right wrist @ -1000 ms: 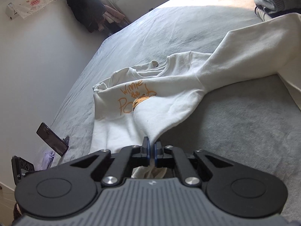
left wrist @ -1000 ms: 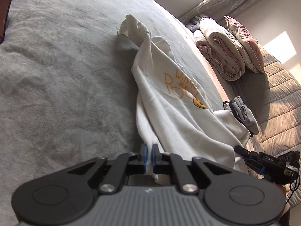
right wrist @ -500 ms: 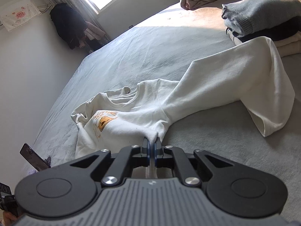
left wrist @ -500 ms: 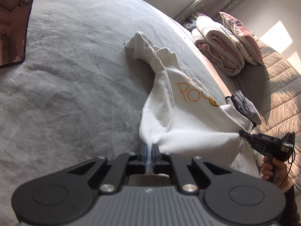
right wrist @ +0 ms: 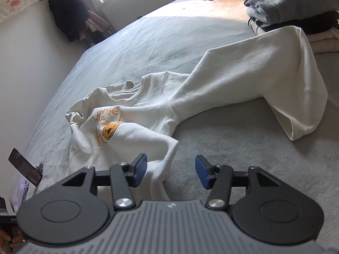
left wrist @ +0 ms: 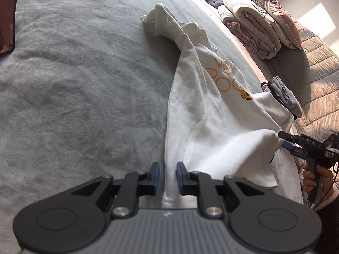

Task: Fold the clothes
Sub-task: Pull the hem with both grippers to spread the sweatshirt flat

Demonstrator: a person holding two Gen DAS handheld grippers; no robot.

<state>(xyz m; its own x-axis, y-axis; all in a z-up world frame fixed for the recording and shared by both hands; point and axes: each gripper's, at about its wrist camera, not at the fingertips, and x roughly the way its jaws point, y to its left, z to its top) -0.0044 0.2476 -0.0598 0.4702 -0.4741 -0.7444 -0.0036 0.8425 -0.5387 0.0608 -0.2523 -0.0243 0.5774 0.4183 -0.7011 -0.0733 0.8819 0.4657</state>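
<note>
Sweatshirt (left wrist: 211, 110) stretches lengthwise away from both opening, released hand-held grippers, its hem between the left (left wrist: 166, 176) and the right (right wrist: 171, 170) pads.

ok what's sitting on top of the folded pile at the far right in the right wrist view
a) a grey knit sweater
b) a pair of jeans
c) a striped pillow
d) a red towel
a, a grey knit sweater with a ribbed edge lies on top of the folded pile, above a dark garment and cream ones, just beyond the white sweatshirt sleeve.
</note>
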